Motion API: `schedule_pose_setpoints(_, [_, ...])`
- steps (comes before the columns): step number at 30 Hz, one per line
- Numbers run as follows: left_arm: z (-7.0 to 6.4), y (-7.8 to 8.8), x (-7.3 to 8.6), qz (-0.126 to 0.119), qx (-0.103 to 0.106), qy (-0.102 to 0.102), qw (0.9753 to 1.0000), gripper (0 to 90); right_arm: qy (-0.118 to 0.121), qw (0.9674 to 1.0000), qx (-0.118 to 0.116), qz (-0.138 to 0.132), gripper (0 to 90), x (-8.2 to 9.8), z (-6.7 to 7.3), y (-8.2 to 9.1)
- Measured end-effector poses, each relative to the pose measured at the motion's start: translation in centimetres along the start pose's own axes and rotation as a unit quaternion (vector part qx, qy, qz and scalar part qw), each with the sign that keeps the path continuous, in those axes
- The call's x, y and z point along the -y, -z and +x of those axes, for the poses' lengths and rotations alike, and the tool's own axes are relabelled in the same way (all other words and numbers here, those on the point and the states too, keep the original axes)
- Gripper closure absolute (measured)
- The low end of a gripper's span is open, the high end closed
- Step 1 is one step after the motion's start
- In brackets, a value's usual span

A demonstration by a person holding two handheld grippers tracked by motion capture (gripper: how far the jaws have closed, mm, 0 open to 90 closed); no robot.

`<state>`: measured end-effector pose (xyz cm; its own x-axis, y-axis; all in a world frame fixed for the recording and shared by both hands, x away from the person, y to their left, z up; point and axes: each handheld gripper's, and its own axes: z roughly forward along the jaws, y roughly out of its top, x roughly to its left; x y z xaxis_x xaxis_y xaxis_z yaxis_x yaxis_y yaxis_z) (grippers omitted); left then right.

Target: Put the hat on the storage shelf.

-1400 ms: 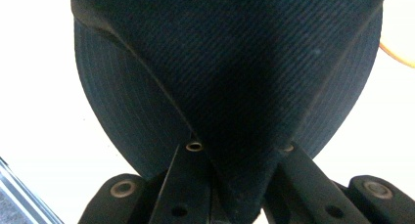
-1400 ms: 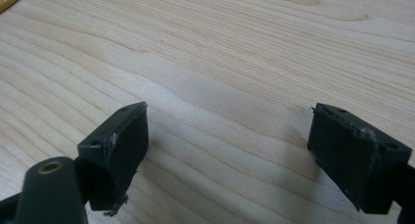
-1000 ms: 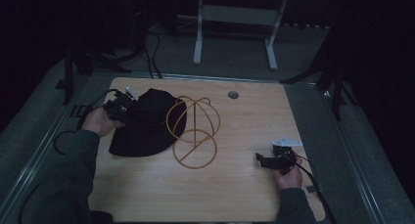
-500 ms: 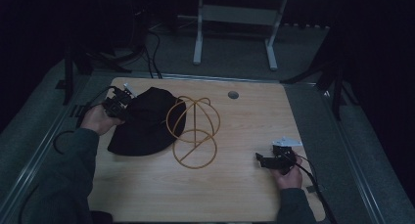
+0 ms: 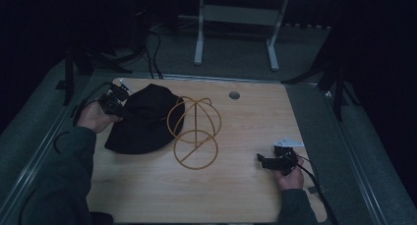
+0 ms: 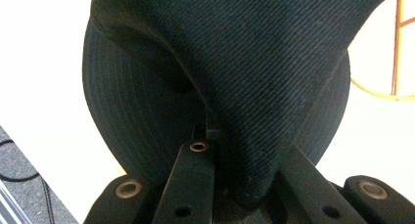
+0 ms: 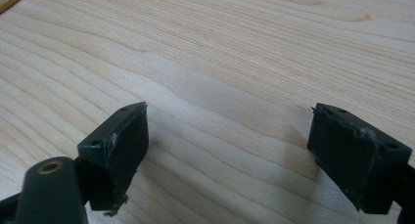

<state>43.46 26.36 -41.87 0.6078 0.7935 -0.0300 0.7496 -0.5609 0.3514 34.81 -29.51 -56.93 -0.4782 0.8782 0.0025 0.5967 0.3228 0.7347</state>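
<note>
Your left gripper (image 5: 119, 103) is clamped on the brim of the black bucket hat (image 5: 146, 119), and over the last second you have drawn that edge up and toward the wire hat stand (image 5: 195, 131), so the crown now bunches higher while most of the hat lies on the counter (image 5: 255, 117) just left of the stand. Your right gripper (image 5: 265, 161) rests near the counter's right edge, fingers (image 7: 120, 141) apart and empty. The hat looks ready to lift onto the stand.
</note>
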Motion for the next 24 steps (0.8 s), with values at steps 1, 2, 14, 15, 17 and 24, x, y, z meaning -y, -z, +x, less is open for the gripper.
schedule_pose_setpoints(1, [0.0, 0.2, 0.0, -0.002, 0.001, 0.001, 1.0, 88.0, 0.0, 1.0, 0.0, 0.0, 15.3, 0.0, 0.0, 0.0])
schedule_pose_setpoints(2, [0.0, 0.2, 0.0, -0.002, 0.001, 0.001, 1.0, 88.1, 0.0, 1.0, 0.0, 0.0, 15.3, 0.0, 0.0, 0.0])
schedule_pose_setpoints(14, [0.3, 1.5, 0.0, -0.022, 0.007, 0.006, 0.9997, 88.0, 0.0, 1.0, -0.001, 0.0, 15.3, 0.0, 0.0, 0.0])
schedule_pose_setpoints(15, [0.4, 1.6, 0.0, -0.022, 0.007, 0.006, 0.9997, 88.0, 0.0, 1.0, -0.001, 0.0, 15.3, 0.0, 0.0, 0.0])
schedule_pose_setpoints(17, [0.4, 1.8, -0.1, -0.024, 0.007, 0.006, 0.9997, 88.0, 0.0, 1.0, -0.001, 0.0, 15.3, 0.0, 0.0, 0.0])
schedule_pose_setpoints(24, [0.5, 2.4, 0.0, -0.03, 0.004, 0.005, 0.9995, 88.0, 0.001, 1.0, -0.001, 0.0, 15.3, 0.0, 0.0, 0.0])
